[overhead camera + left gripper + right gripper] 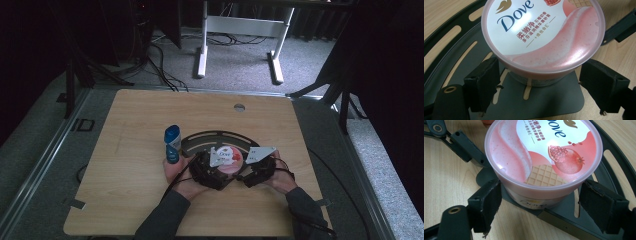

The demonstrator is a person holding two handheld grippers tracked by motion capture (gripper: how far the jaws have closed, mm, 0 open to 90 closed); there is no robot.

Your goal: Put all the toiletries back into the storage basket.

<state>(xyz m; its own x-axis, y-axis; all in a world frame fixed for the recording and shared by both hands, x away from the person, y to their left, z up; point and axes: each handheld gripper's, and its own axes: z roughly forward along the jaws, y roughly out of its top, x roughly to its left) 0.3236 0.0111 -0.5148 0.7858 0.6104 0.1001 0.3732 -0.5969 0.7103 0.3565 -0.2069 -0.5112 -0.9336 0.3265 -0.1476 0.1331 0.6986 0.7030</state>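
Black foam-padded jaws of the left gripper (531,90) rise at the bottom of the left gripper view, spread wide to either side of the round pink plastic tub with the white-and-pink "Dove" lid (542,35). Neither pad clearly presses the tub's wall; a slim gap shows on each side. The tub stands upright, its axis vertical and its lid facing up, on the flat dark grey slotted metal plate (554,102) that lies on the light wooden table (441,10).

In the right gripper view, the right gripper (536,212) approaches the same tub (544,155) from the opposite side, its jaws likewise held wide and flanking the tub's lower wall without a sure grip. From here the lid's lettering reads upside down, and the pomegranate and waffle picture sits nearest this gripper. The plate (564,217) runs under the tub.

From the high view, both hands meet at the near middle of the table (150,115), the left gripper (212,165) and right gripper (252,167) closing in on the tub (229,157) from left and right. A blue and white upright bottle (172,144) stands just left of the plate (200,140), close beside the left hand.
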